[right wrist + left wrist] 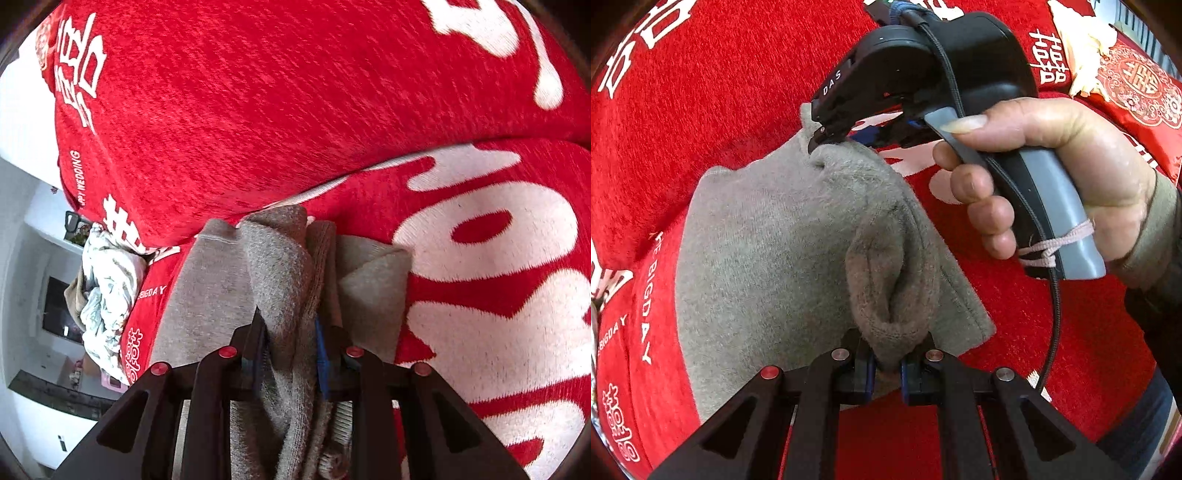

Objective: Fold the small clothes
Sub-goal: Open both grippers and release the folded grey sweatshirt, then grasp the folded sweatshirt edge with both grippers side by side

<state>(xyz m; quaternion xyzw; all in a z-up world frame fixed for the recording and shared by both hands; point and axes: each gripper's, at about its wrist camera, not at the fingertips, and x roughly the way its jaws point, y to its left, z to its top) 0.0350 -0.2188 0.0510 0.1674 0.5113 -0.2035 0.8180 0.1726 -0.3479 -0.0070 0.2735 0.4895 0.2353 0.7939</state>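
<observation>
The grey garment (pixel 783 236) lay on the red blanket (pixel 738 92), bunched between my 2 grippers. My left gripper (pixel 886 369) pinched a fold at its near edge. Ahead of it, my right gripper (pixel 827 138) angled down, clamped on the far corner, my right hand (pixel 1052 177) wrapped around its handle.

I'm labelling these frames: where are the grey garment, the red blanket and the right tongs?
grey garment (pixel 768 236): left wrist view, flat middle.
red blanket (pixel 258 110): right wrist view, plain red area.
right tongs (pixel 822 138): left wrist view, tips pinching cloth.
</observation>
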